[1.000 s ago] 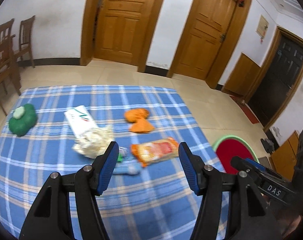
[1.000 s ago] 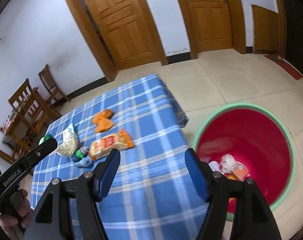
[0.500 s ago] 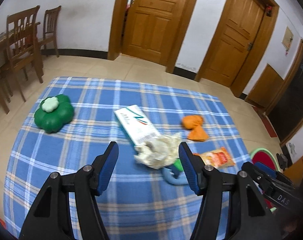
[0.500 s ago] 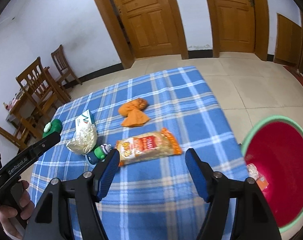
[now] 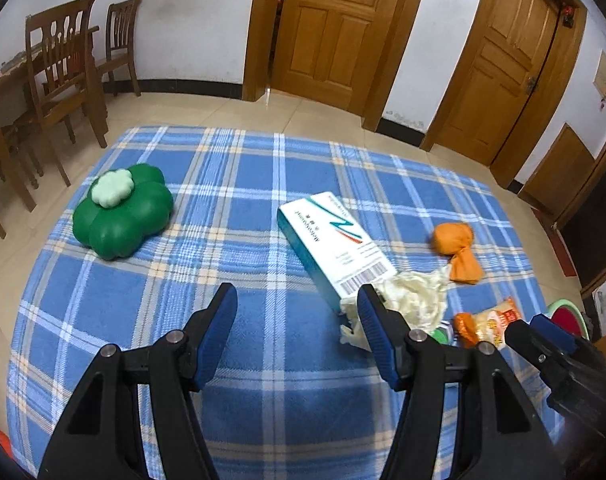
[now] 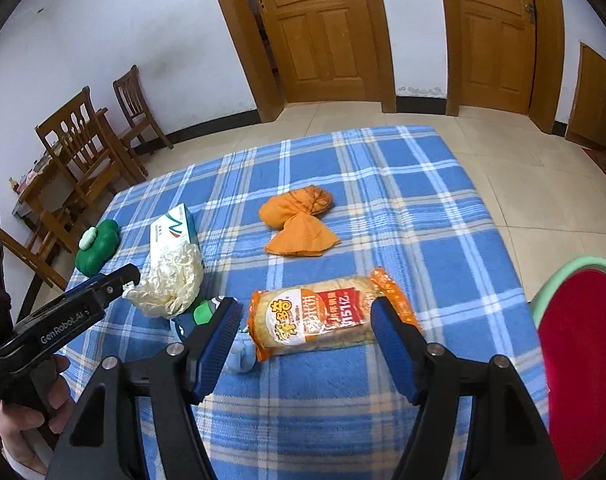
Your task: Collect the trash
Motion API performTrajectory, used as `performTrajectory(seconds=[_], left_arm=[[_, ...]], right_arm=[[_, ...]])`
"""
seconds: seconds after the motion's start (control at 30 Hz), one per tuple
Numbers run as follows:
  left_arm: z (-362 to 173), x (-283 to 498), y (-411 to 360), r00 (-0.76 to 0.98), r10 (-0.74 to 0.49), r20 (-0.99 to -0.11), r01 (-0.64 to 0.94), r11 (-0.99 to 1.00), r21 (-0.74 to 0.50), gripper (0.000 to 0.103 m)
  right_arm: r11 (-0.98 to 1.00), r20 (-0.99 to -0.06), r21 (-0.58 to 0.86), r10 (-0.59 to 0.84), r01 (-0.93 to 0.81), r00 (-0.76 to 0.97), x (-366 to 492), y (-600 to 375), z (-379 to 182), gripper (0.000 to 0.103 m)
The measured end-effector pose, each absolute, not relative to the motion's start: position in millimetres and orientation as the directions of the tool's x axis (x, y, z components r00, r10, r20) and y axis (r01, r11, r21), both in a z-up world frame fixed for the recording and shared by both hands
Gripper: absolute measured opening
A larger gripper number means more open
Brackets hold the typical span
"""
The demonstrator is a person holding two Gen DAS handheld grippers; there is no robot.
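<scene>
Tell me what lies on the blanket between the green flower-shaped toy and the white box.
Nothing: in the left wrist view, only bare plaid blanket separates the green flower-shaped toy from the white box.

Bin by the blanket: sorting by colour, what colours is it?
Red inside with a light green rim, clearest in the right wrist view.

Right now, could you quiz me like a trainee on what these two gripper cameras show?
1. True or false: the right gripper is shut on the snack packet.
2. What lies against the white box's near end?
A. crumpled gloves
B. a spoon
C. a shoe
3. Fill in: the green flower-shaped object lies on the blue ____ blanket.

Key: 1 false, both grippers, including the left gripper, are open; 2 A; 3 plaid.
</scene>
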State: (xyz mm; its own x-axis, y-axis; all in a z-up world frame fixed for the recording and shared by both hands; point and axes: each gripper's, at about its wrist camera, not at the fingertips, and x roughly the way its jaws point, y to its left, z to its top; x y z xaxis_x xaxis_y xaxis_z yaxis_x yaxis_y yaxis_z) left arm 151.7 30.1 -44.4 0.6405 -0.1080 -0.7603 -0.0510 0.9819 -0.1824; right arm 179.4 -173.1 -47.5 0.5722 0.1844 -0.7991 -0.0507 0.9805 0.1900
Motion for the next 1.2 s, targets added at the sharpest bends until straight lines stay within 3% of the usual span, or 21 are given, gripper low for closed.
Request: performTrajectory(seconds=[0.43,0.53,0.77,0.93,1.13,1.2], left_arm=[[-65.6,167.9,29.6,0.612,-0.137,-0.779,-0.045,0.977,-0.207,0.062],[-66.4,168.0,29.3,0.617,-0.137,-0.775,-0.045,0.977,-0.209,0.051],[-68.5,166.4,36.5,0.613,-0.171,-0.771,-0.047,0.966,-0.252,0.013],[-67.2,160.6,43.2,0.615,-0.203,-0.762,-0.054,0.953,-0.298,0.005],[-60.6,152.4,48.2,0.628,-0.214,-0.748,-0.058,0.946,-0.319,0.004],[-58.0,148.8,49.3,0.633,-0.215,-0.744,-0.056,0.945,-0.321,0.004]], right_arm=[[0.991,-0.800,0.124,0.131,-0.054,0.586,190.1,-166.8,-54.0,0.064],[0.991,-0.800,0.122,0.127,-0.049,0.586,193.0,-167.9,-54.3,0.063],[0.992,-0.804,0.120,0.115,-0.029,0.583,197.1,-173.1,-57.2,0.062],[0.991,-0.803,0.132,0.119,-0.021,0.583,199.6,-176.3,-59.4,0.060],[0.990,-0.801,0.143,0.121,-0.009,0.587,200.6,-183.3,-59.0,0.041],[0.990,-0.798,0.141,0.118,-0.008,0.591,199.5,-184.4,-58.0,0.028]])
